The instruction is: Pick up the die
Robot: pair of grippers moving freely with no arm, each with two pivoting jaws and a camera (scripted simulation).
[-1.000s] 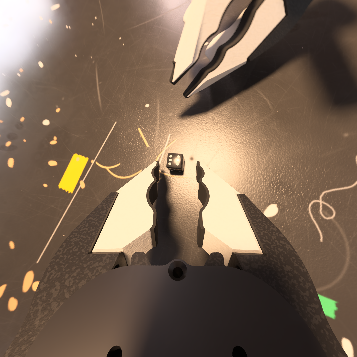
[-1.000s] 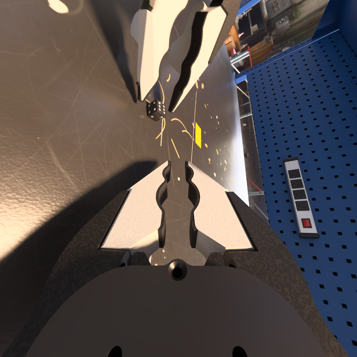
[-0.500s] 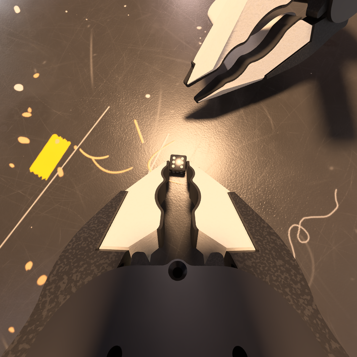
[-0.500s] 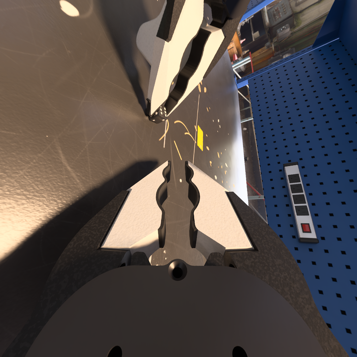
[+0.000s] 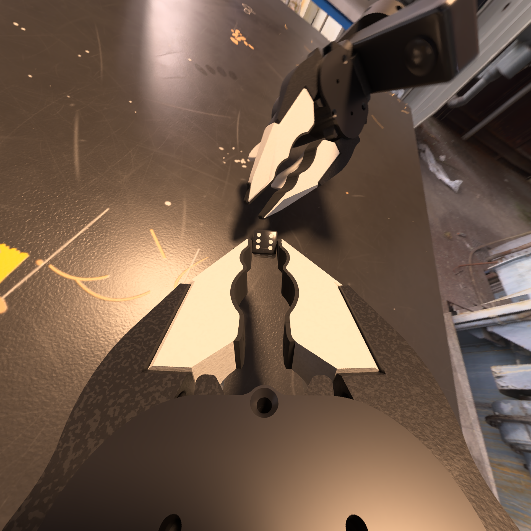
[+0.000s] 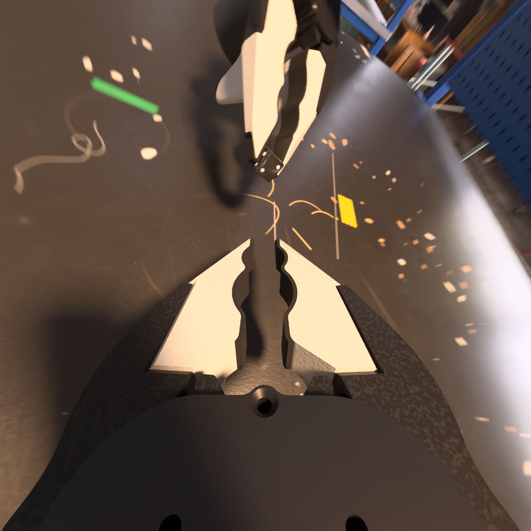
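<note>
Die [image 5: 264,245] sat pinched between the tips of the left gripper [image 5: 263,247], at the middle of the left wrist view, a small black cube with its six pale pips facing the camera. The jaws stood narrow, clamped on its two sides. From that view alone I could not tell whether it touched the dark tabletop [image 5: 115,143].

The right wrist view settled that: there the die [image 6: 270,166] hung in the upper middle of the frame, tilted corner-down at the ends of the left gripper [image 6: 268,163], clear of the surface, with a soft shadow lying on the table to its lower left. Other faces showed there, with fewer pips.

Just above the die in the left wrist view, the right gripper [image 5: 255,208] pointed down from the upper right, its tips close to the cube but apart from it. Its jaws held nothing and stood a narrow gap apart, as its own view confirmed [image 6: 263,244].

A yellow tape strip [image 5: 10,265] lay at the left edge of the left wrist view and right of centre in the other [image 6: 347,211]. Only the right wrist view showed a green tape strip [image 6: 123,94] in the upper left and a blue pegboard [image 6: 494,74] in the upper right.
</note>
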